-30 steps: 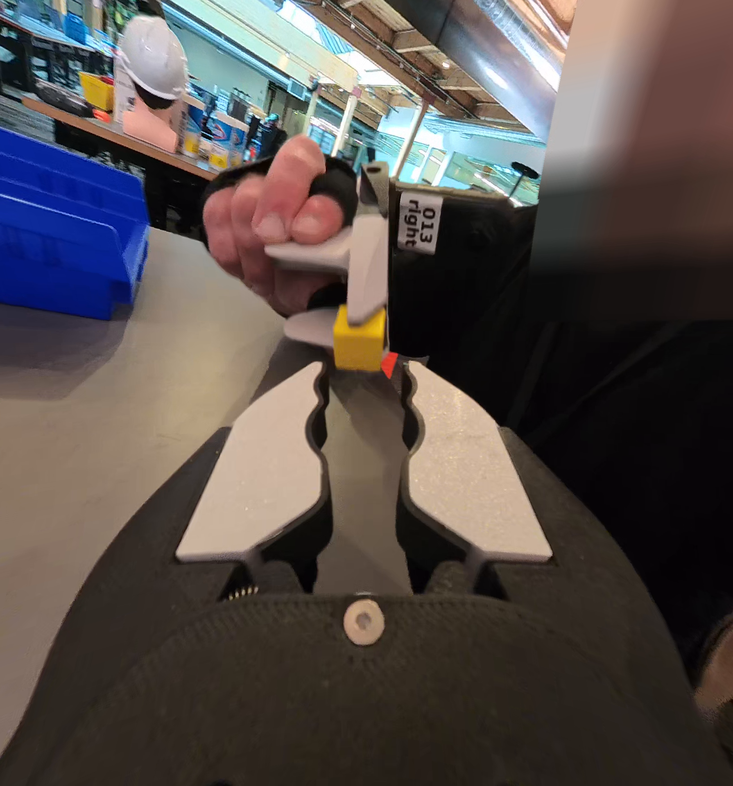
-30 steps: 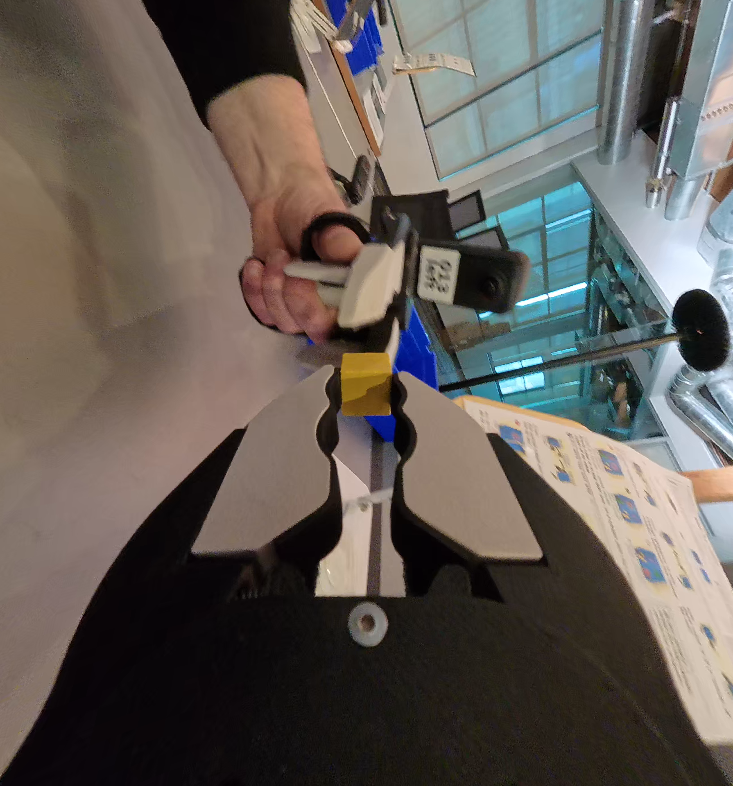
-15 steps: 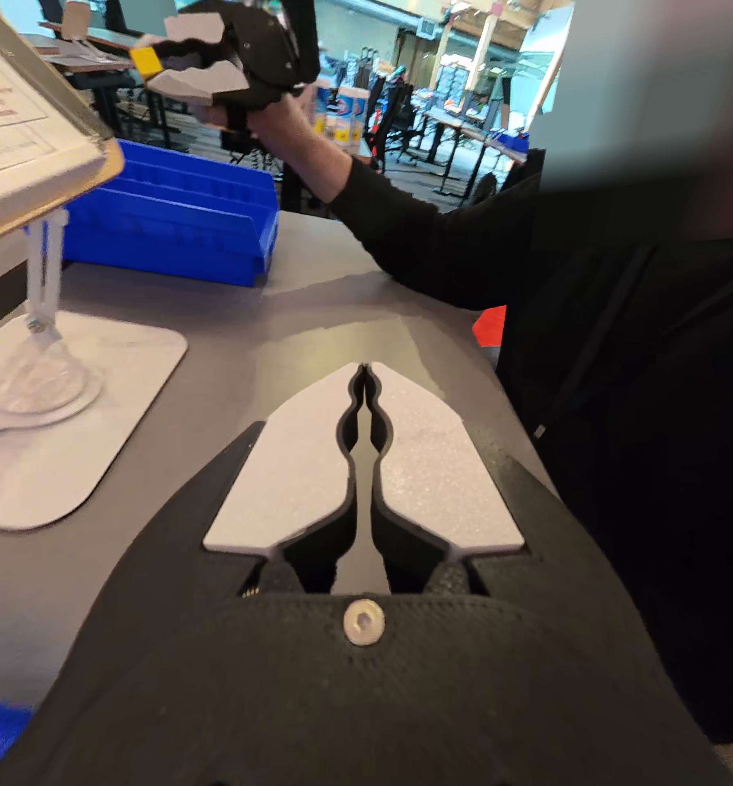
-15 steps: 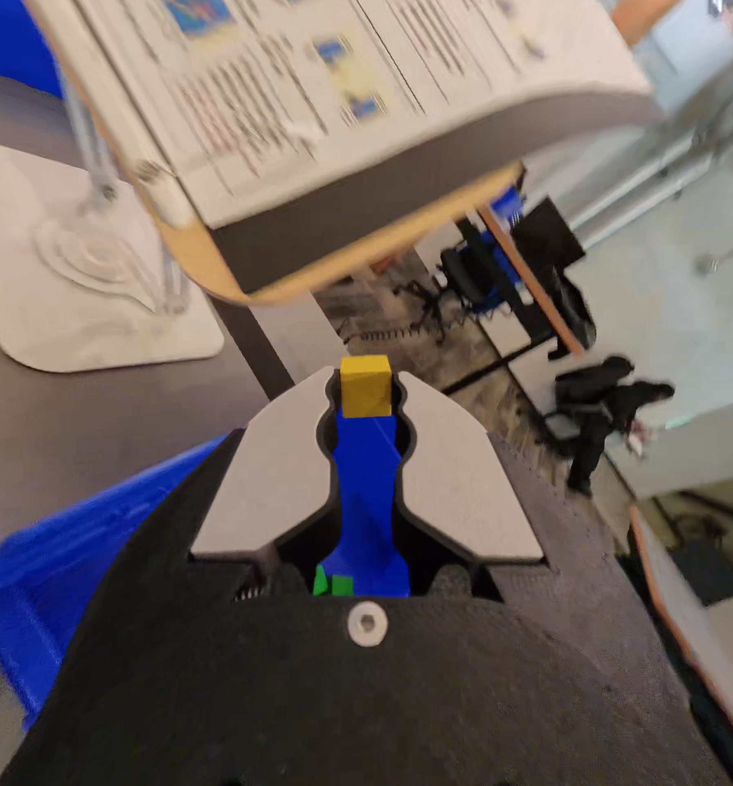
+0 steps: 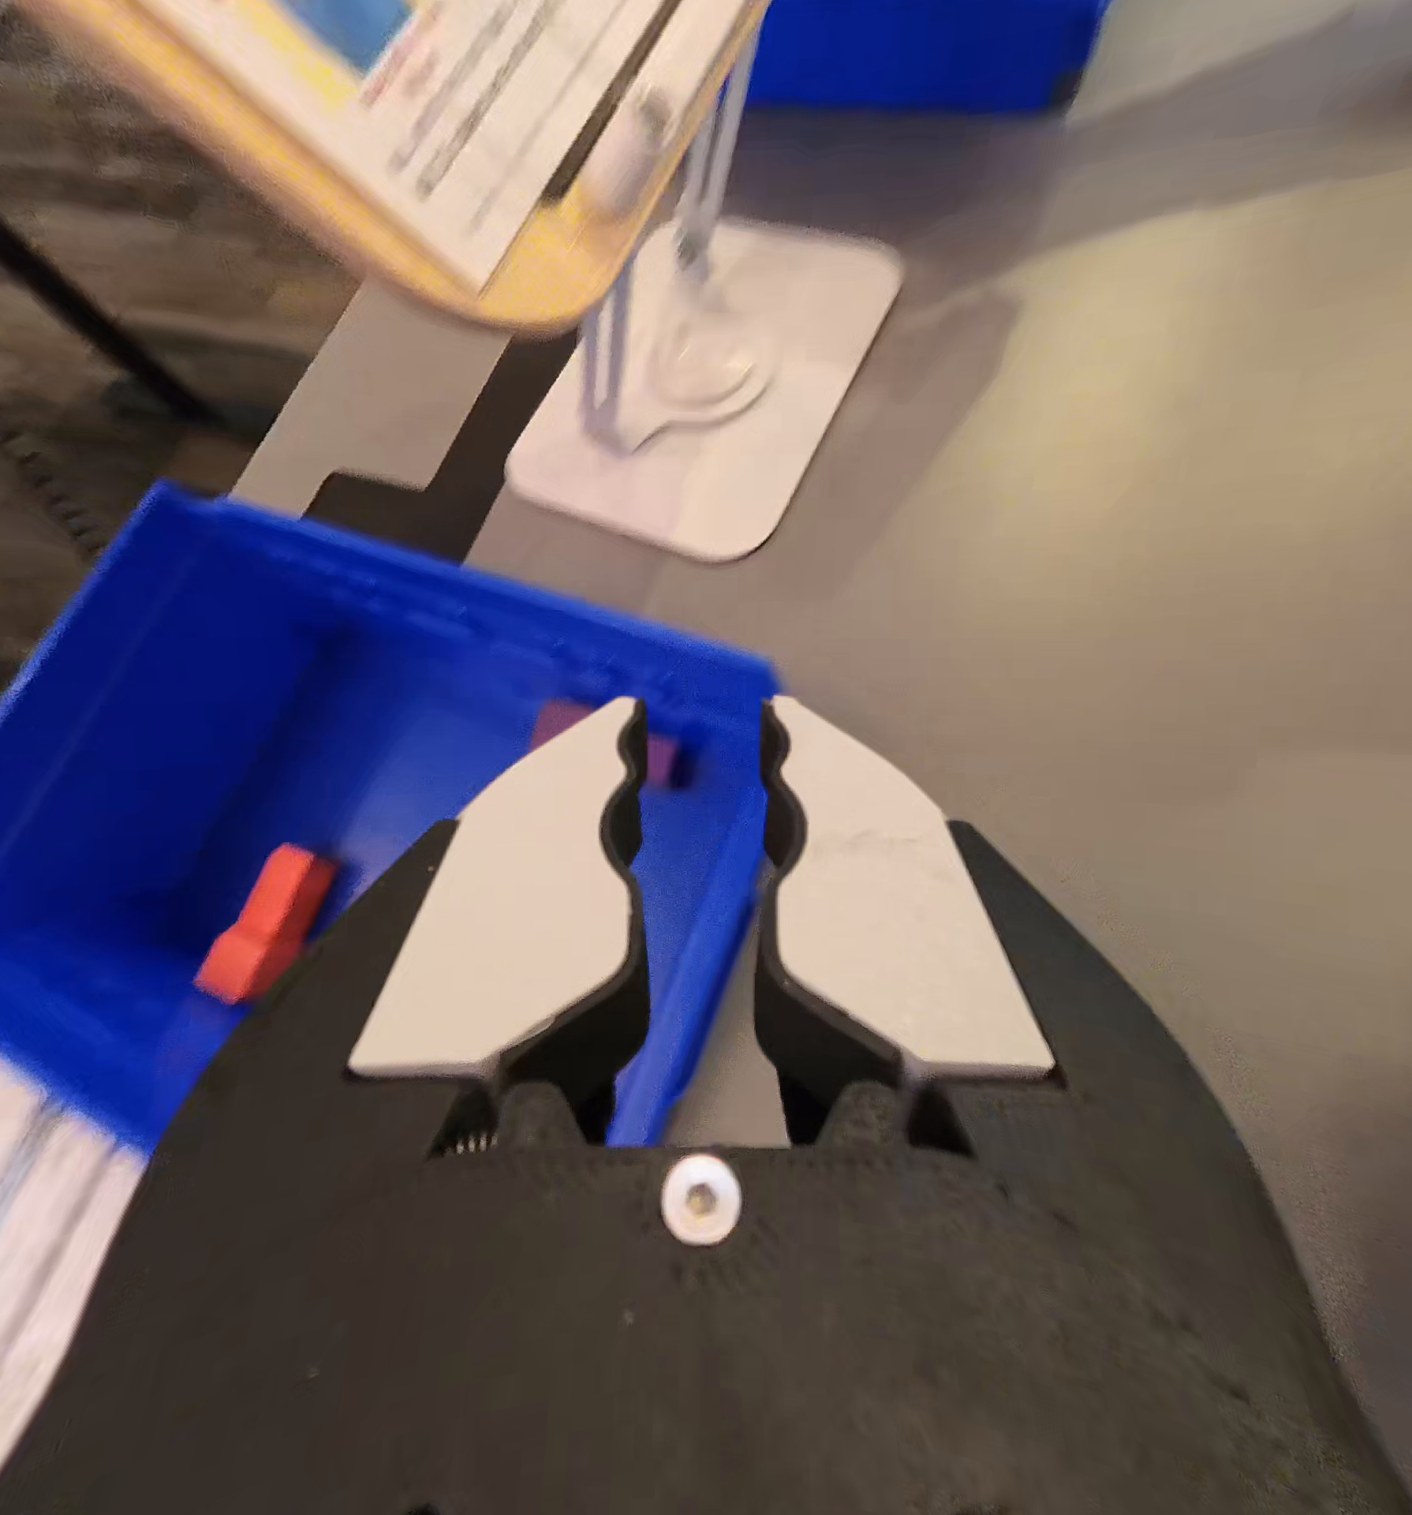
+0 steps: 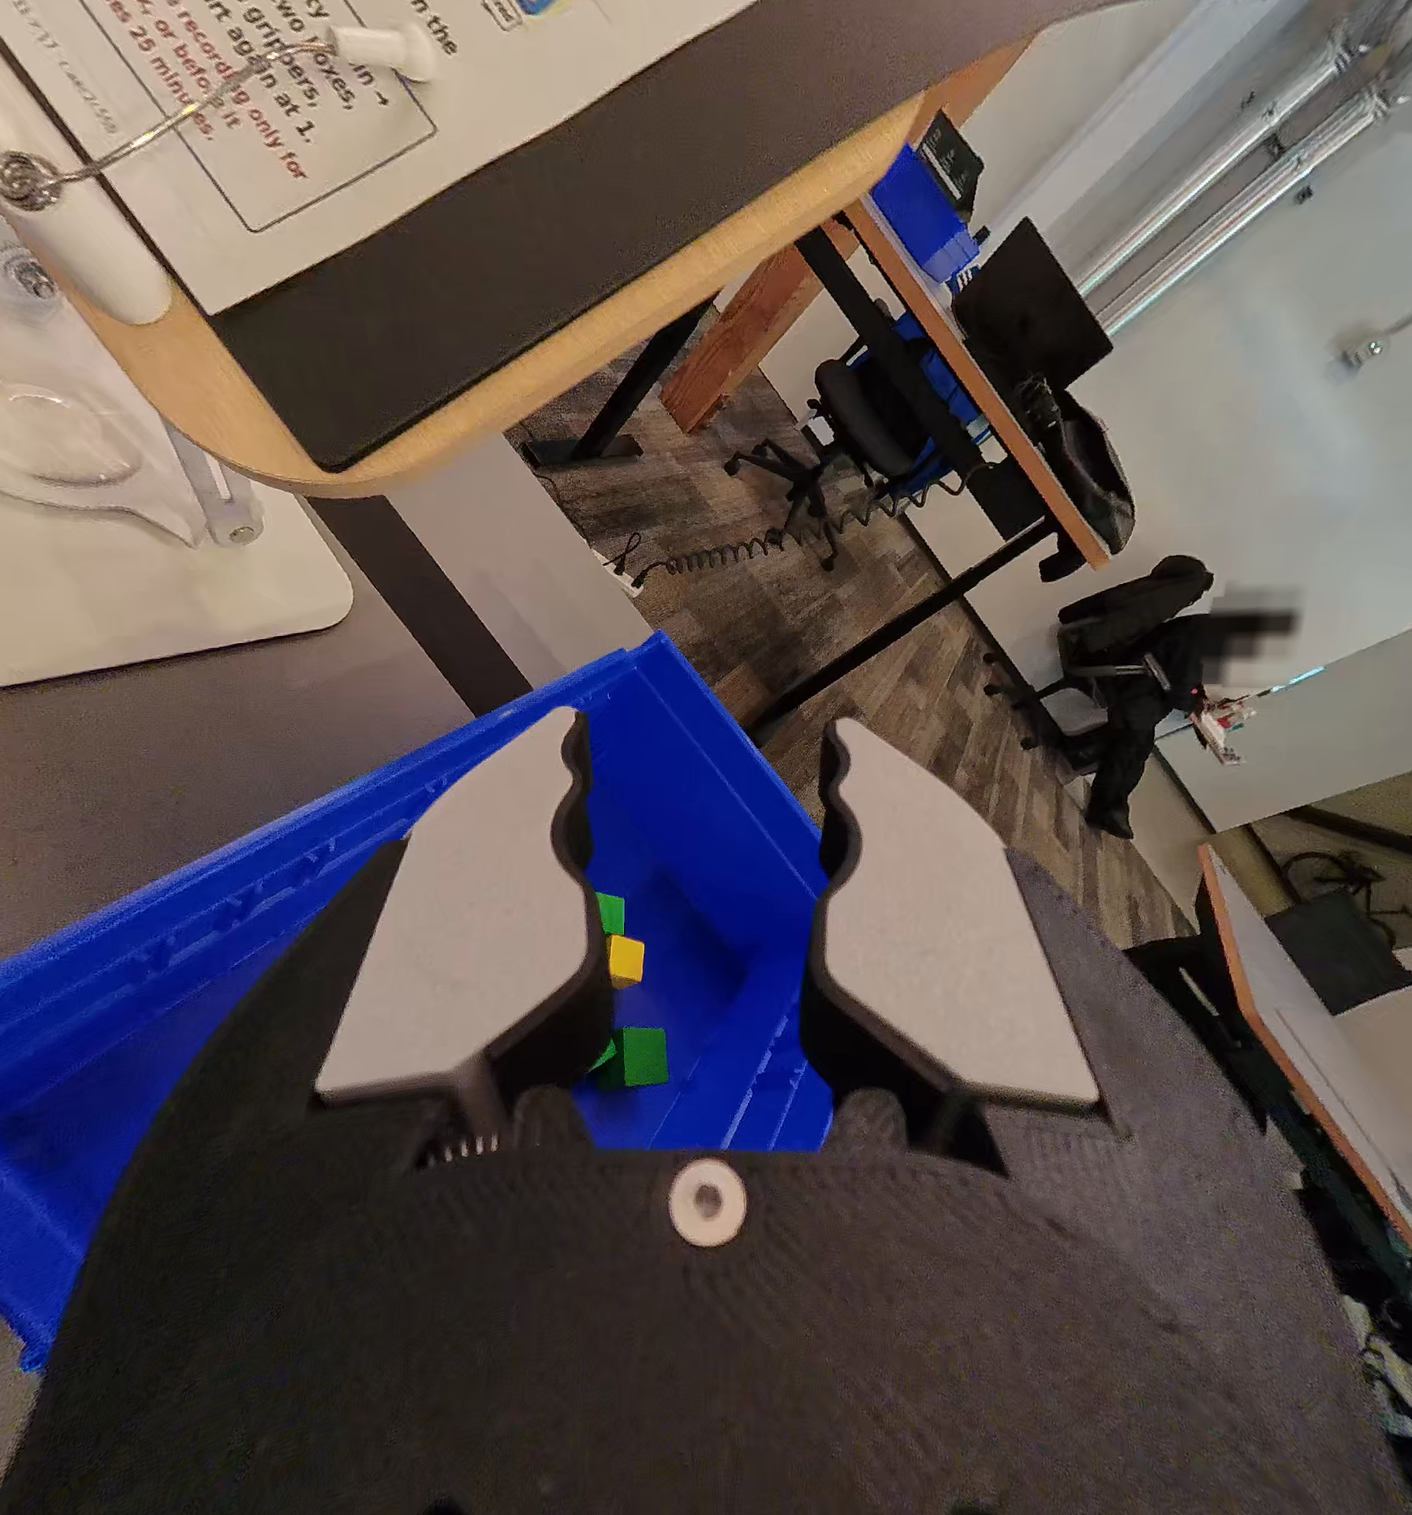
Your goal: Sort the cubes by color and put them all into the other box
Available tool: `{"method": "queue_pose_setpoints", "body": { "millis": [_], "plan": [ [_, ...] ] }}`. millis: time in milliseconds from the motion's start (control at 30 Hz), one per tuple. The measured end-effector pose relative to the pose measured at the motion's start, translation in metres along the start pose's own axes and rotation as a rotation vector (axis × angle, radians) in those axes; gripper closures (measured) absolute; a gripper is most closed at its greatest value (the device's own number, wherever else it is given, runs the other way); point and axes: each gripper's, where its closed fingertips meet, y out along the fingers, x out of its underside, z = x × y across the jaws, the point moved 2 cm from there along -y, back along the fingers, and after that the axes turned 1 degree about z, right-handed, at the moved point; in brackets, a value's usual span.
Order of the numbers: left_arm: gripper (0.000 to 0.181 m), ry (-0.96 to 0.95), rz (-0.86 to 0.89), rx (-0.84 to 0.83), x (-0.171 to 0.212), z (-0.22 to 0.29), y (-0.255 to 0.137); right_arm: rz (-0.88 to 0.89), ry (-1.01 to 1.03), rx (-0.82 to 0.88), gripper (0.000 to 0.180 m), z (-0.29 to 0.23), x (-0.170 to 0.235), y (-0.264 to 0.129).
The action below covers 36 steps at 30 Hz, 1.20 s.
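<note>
Right gripper (image 6: 703, 738) is spread wide over the blue plastic bin (image 6: 195, 943), small yellow cube (image 6: 626, 961) beside green cubes (image 6: 644, 1057) inside. Left gripper (image 5: 703, 713) looks parted and empty, though blurry.

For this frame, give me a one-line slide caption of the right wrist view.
Open right gripper above the blue box, with a yellow cube beside green cubes inside.

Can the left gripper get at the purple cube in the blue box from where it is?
Probably yes: the left gripper is open above the blue box, and the purple cube shows between its fingertips, nothing covering it.
</note>
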Motion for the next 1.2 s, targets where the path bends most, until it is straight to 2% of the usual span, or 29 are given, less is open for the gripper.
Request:
{"method": "queue_pose_setpoints", "body": {
  "millis": [133,400,833,933,1033,1200],
  "plan": [
    [0.141,0.145,-0.33,-0.119,0.044,-0.046,0.004,0.018,-0.027,-0.02,0.128,-0.01,-0.008,0.002],
    [0.135,0.349,-0.802,-0.1,0.108,-0.106,0.022,0.035,-0.066,-0.067,0.13,-0.026,-0.018,0.006],
    [0.123,0.466,-1.269,0.039,0.161,-0.148,0.05,0.019,-0.086,-0.123,0.133,-0.044,-0.013,0.02],
    [0.125,0.462,-1.342,0.071,0.171,-0.15,0.053,0.02,-0.088,-0.134,0.134,-0.048,-0.012,0.022],
    [0.136,0.44,-1.403,0.102,0.179,-0.149,0.053,0.024,-0.095,-0.142,0.135,-0.051,-0.014,0.024],
    [0.147,0.4,-1.42,0.124,0.18,-0.146,0.049,0.045,-0.105,-0.149,0.136,-0.053,-0.02,0.021]
  ]
}}
